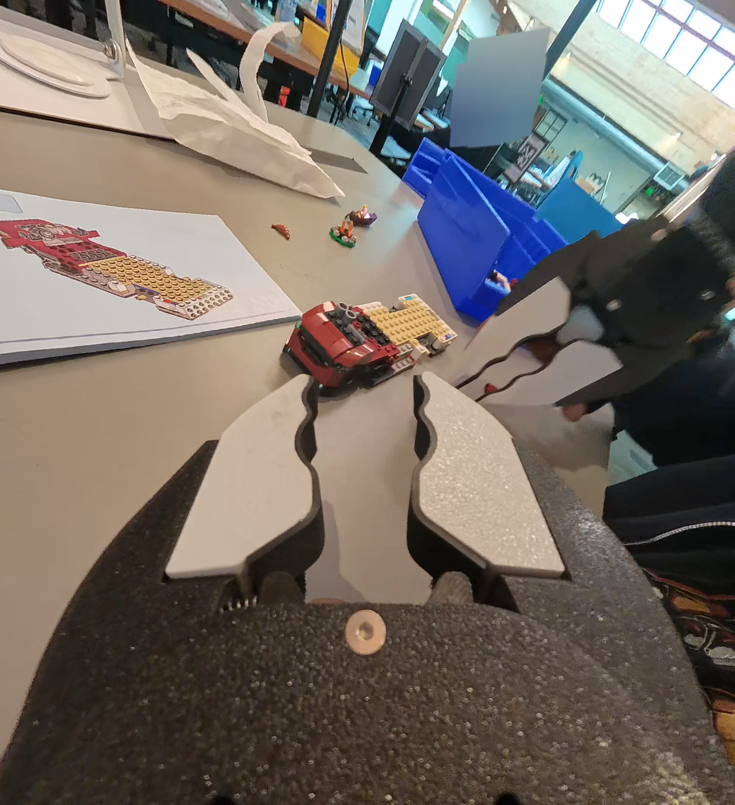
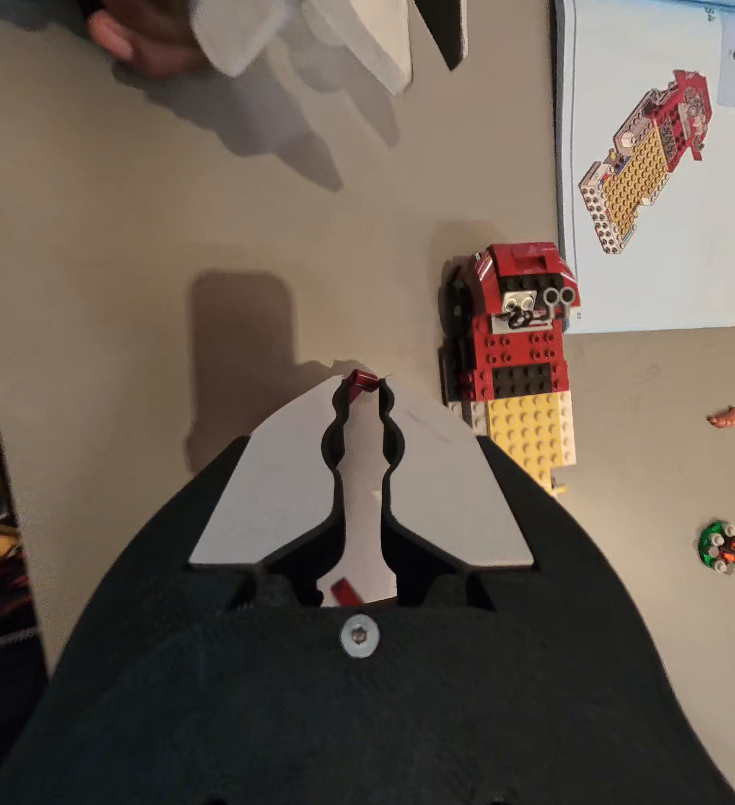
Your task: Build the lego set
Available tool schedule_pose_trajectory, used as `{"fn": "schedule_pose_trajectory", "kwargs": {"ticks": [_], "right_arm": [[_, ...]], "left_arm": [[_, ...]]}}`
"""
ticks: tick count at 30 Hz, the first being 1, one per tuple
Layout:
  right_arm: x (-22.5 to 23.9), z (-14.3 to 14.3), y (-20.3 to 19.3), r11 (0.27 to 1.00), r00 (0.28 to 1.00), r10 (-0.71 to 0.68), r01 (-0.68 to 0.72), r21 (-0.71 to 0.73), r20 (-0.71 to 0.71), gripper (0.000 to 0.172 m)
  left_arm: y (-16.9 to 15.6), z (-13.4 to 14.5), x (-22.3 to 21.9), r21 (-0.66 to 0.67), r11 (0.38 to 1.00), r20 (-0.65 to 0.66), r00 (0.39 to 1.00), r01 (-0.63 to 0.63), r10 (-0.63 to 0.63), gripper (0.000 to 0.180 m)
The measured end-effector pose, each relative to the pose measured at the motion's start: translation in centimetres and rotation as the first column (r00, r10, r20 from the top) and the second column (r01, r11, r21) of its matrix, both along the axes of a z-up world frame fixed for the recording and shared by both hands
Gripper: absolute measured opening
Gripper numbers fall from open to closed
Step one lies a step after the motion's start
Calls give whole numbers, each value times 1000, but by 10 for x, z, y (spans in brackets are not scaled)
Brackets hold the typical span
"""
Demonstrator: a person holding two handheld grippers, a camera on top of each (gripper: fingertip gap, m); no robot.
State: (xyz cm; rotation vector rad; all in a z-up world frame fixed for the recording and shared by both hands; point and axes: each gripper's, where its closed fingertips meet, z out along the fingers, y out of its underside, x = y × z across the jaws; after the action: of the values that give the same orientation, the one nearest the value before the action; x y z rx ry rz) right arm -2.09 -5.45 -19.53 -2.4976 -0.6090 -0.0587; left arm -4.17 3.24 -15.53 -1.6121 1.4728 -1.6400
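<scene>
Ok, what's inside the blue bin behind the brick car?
The blue bin shows mostly its outer wall. Through one low opening, a few small pieces show, too small to identify. The right gripper covers the rest.

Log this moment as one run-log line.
left gripper: open, empty, just short of brick vehicle | right gripper: pinching small dark-red piece above table | instruction booklet beside vehicle

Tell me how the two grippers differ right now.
The left gripper has its jaws wide apart with nothing between them; the right gripper is nearly closed, pinching a small dark red brick piece at its tips. The left points at the brick car; the right hangs beside it. Both have grey fingers on black bodies.
</scene>
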Motion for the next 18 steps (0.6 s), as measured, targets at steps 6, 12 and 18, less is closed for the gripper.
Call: {"fn": "schedule_pose_trajectory", "kwargs": {"ticks": [6, 12, 18], "right_arm": [[3, -21, 8, 999, 994, -9, 5, 39, 109, 14], [9, -19, 1, 999, 998, -16, 14, 29, 62, 29], [67, -3, 13, 994, 989, -100, 95, 52, 113, 44]], "left_arm": [[6, 21, -17, -78, 996, 149, 988, -38, 49, 41], [4, 20, -17, -70, 997, 141, 989, -26, 36, 41], [3, 19, -17, -79, 997, 138, 990, -18, 29, 41]]}}
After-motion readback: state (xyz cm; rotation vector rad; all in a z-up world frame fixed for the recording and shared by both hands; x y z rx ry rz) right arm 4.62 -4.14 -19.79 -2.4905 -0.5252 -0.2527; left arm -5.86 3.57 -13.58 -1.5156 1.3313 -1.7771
